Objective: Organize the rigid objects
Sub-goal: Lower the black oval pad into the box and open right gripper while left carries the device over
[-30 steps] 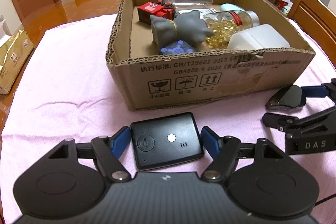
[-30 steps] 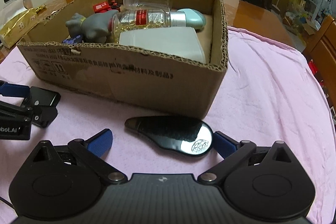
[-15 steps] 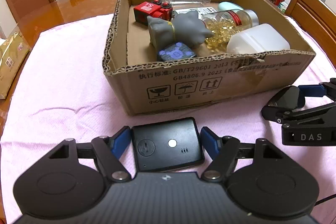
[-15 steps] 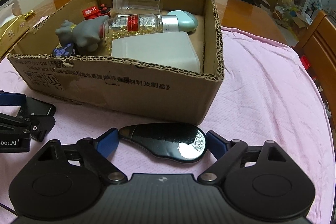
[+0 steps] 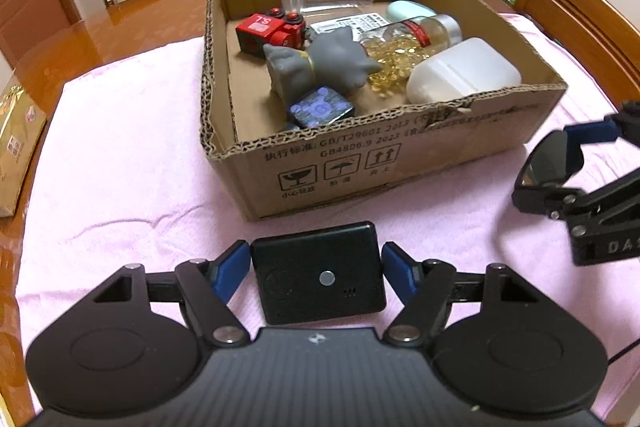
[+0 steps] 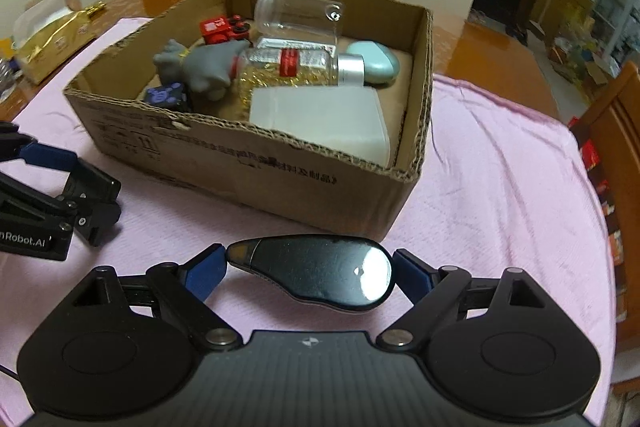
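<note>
At the frame's bottom, the left tool point(image 5: 316, 269) clamps a black square device point(image 5: 319, 277) and the right tool point(image 6: 308, 273) a glossy teardrop mirror point(image 6: 316, 277), both short of the crowded cardboard box point(image 6: 280, 163), where the slick mirror could slip.

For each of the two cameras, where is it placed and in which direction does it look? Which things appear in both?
Left wrist: sits on the left claw, looking forward at the cardboard box; its blue fingers flank a black rectangular device; the right claw shows at the right edge.
Right wrist: sits on the right claw, facing the box corner from the other side; its fingers flank a glossy teardrop-shaped object; the left claw shows at the left.
Shared: the box, grey toy, capsule bottle, white container, pink cloth.
</note>
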